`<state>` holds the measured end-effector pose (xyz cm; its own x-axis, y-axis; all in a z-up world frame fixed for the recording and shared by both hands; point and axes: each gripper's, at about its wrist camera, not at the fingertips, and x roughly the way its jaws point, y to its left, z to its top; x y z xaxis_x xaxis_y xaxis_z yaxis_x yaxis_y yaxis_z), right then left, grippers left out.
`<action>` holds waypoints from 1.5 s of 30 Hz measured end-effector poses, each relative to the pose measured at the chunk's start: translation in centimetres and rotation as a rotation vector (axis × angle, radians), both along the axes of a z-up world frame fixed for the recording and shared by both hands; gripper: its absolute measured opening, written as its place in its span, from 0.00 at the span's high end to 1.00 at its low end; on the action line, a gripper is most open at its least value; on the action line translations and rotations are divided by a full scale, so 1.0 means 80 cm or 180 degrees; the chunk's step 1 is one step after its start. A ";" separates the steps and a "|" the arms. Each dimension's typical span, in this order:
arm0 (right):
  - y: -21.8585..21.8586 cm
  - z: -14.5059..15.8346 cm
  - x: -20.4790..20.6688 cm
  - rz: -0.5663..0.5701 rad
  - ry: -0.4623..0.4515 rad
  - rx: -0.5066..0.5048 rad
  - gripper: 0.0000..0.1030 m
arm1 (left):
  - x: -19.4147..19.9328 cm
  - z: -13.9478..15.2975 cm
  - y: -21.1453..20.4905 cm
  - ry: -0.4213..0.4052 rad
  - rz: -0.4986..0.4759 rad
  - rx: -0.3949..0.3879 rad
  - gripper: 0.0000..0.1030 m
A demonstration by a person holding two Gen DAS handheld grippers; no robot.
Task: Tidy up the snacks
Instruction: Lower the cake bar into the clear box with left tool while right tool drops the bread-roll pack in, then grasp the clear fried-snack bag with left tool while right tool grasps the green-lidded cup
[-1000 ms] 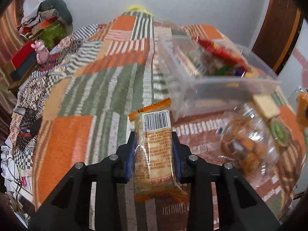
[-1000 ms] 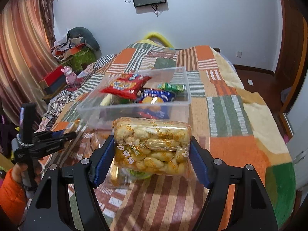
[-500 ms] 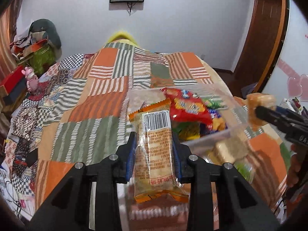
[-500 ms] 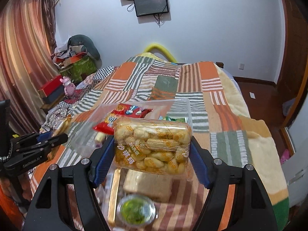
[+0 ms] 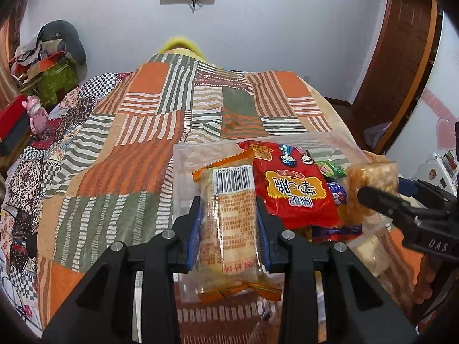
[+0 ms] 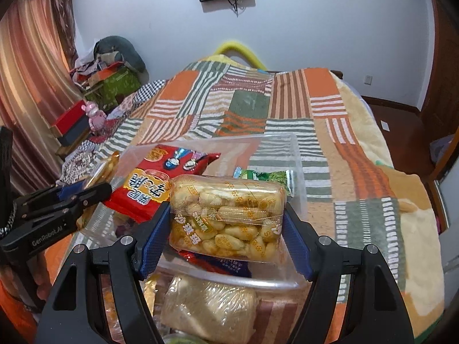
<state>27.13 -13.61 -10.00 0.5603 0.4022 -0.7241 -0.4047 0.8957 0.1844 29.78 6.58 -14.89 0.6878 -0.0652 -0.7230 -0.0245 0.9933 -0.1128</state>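
Here the left gripper [image 5: 229,223] has its jaws clamped on an orange-edged wafer pack [image 5: 229,220], and the right gripper [image 6: 223,223] clamps a clear tub of biscuits [image 6: 226,215]; both hang over the near side of the clear bin [image 6: 298,177] on the bed [image 6: 358,172].

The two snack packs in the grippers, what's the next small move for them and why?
Probably lower both a little and let go over the clear bin. The left gripper holds a wafer pack, the right gripper a pack of small biscuits. Both hang above the bin, which already holds a red snack bag and has free space on the near side.
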 end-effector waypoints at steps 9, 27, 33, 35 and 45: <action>-0.008 0.004 -0.004 0.0018 0.0020 0.0034 0.29 | -0.010 0.003 -0.004 -0.0024 -0.0019 0.0031 0.49; -0.040 0.029 -0.089 0.0147 -0.0124 -0.0060 0.22 | -0.107 0.019 -0.050 -0.0003 -0.0274 0.0066 0.13; -0.041 0.003 -0.112 0.0251 0.0092 -0.0117 0.22 | -0.111 -0.021 -0.070 0.0244 -0.0349 0.0120 0.13; -0.041 -0.004 -0.120 0.0282 0.0147 -0.0113 0.22 | -0.113 -0.033 -0.070 0.0297 -0.0349 0.0137 0.13; -0.027 -0.038 -0.131 0.0386 0.0373 -0.0145 0.22 | -0.146 -0.055 -0.051 0.0431 -0.0410 0.0148 0.13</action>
